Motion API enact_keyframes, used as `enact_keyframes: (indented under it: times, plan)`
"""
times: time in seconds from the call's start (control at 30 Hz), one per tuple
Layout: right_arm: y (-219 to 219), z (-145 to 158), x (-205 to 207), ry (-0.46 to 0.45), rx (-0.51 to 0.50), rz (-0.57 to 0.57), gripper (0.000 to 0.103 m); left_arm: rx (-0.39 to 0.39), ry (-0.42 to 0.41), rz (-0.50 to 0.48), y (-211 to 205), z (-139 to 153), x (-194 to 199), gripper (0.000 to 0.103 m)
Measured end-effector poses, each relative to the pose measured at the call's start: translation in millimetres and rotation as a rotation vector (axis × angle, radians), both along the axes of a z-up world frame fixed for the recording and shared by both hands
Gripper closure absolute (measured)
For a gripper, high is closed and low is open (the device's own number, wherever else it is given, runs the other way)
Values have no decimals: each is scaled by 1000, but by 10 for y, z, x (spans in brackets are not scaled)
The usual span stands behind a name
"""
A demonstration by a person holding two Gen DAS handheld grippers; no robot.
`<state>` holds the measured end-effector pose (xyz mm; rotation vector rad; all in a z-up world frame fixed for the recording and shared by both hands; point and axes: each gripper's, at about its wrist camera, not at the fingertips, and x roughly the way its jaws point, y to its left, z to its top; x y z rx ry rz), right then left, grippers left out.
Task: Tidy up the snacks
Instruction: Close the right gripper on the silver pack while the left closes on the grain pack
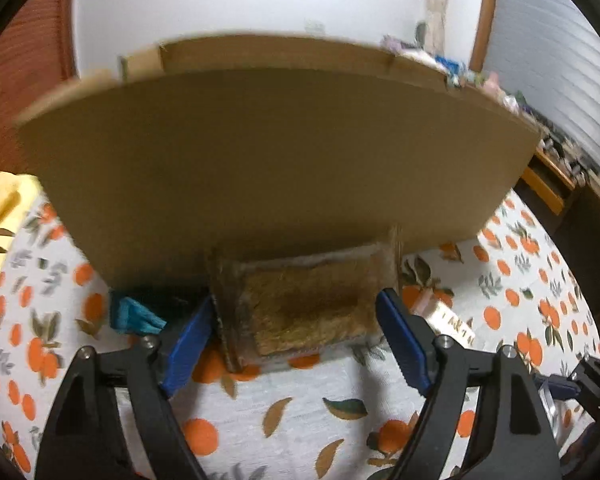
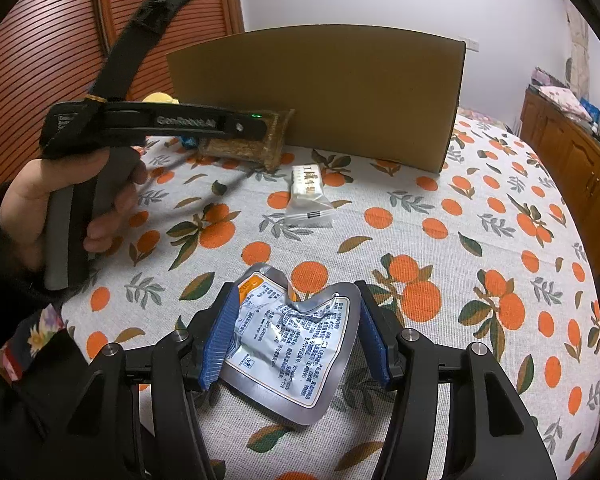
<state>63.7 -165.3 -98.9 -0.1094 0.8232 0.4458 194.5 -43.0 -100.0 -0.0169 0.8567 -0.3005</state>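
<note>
Cardboard box (image 1: 280, 152) wall close ahead

Both grippers, left (image 1: 296, 332) and right (image 2: 296, 336), have black frames, silver screws and ribbed blue pads (image 2: 220, 340); the sleeve (image 2: 28, 344) is dark and floral-trimmed.

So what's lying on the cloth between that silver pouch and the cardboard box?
A small white snack packet, seen in the right wrist view between the silver pouch and cardboard box.

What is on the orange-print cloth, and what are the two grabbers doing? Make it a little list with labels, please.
surface: orange-print cloth
box: cardboard box standing at the back
left gripper: open around the brown snack bar, which lies against the box
right gripper: shut on the silver pouch, which is crumpled
loose snack: white packet lying between pouch and box
also: blue wrapper beside the bar
</note>
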Motion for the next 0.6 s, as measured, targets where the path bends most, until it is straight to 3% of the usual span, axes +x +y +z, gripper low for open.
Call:
enact_keyframes:
  times: [0.07, 0.37, 0.6]
  plan:
    - [2, 0, -2, 0, 1, -1, 45, -52, 50, -13, 2, -58, 60, 20]
    - [4, 0, -3, -2, 0, -1, 45, -31, 49, -45, -101, -53, 89, 19]
    - [12, 2, -15, -3, -2, 0, 45, -86, 45, -85, 0, -32, -8, 61]
